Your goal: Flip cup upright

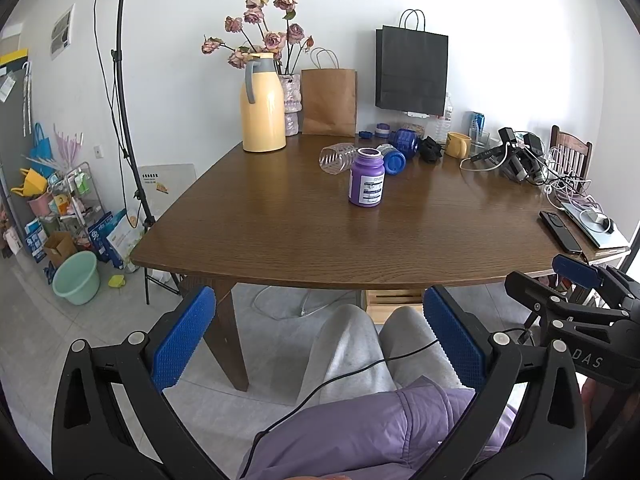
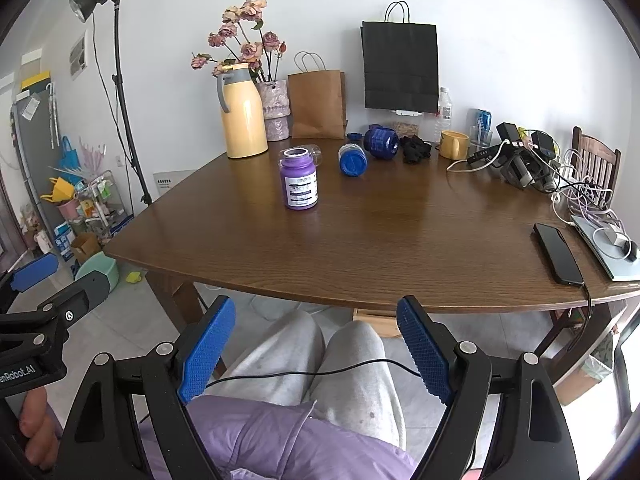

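The clear cup [image 1: 338,157] lies on its side on the wooden surface [image 1: 320,232], just behind the upright purple jar [image 1: 367,178], which serves as landmark; in the right wrist view the cup [image 2: 312,151] peeks out behind that jar [image 2: 299,180]. A blue container [image 1: 394,160] lies tipped just right of the jar, and a yellow jug [image 1: 262,102] stands well left and behind it. Both the left gripper [image 1: 320,340] and the right gripper [image 2: 316,344] hang off the surface's near edge above the person's lap, well short of the jar, each with blue pads spread wide and holding nothing.
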`<state>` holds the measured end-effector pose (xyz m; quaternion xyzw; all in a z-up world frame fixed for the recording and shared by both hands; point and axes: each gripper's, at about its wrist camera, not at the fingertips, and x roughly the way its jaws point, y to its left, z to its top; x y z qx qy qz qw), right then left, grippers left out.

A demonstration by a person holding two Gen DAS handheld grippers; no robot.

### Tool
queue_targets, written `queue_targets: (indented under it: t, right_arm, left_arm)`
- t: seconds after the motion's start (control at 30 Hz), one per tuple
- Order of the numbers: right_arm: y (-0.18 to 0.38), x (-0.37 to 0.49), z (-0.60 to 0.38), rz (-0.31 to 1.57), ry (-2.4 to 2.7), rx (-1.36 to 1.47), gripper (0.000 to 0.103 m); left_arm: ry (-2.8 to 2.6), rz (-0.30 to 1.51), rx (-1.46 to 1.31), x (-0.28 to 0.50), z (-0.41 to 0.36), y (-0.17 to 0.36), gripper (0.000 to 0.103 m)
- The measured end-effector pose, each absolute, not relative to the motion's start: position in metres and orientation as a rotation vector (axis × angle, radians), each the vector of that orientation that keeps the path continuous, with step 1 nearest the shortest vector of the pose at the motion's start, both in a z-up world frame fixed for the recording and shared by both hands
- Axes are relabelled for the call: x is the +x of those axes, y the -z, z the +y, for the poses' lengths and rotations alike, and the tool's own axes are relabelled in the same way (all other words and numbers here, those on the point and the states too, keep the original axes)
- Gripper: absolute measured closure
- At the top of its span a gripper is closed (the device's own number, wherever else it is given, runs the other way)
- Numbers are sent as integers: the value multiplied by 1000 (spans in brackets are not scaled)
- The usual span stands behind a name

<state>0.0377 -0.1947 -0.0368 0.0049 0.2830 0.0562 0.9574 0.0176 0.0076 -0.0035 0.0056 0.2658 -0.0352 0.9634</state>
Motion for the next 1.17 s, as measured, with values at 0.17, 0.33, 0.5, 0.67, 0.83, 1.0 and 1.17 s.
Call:
queue_targets:
  t: [0.17, 0.33, 0.5, 0.67, 0.83, 1.0, 1.17]
  right_arm:
    - [36, 38, -195, 576, -114, 10, 17]
    - [36, 38, -195, 577, -114, 11, 17]
    - [37, 38, -196, 577, -115, 8, 17]
    - [36, 38, -196, 577, -115, 9, 17]
    - [35, 38, -196, 576, -116, 9, 17]
    - [35, 38, -196, 577, -115, 9, 17]
    - [35, 39, -196, 578, -116, 9, 17]
  left_arm:
    - [71, 539, 11, 17, 7, 4, 0]
    - [72, 537, 12, 18, 7, 4, 0]
    - [71, 540, 10, 17, 6, 4, 0]
    - [73, 540, 11, 17, 7, 4, 0]
    - [72, 543, 10, 17, 6, 5, 0]
    - [71, 550, 8, 17, 8, 7, 0]
    - [64, 543, 16, 16, 8, 8, 0]
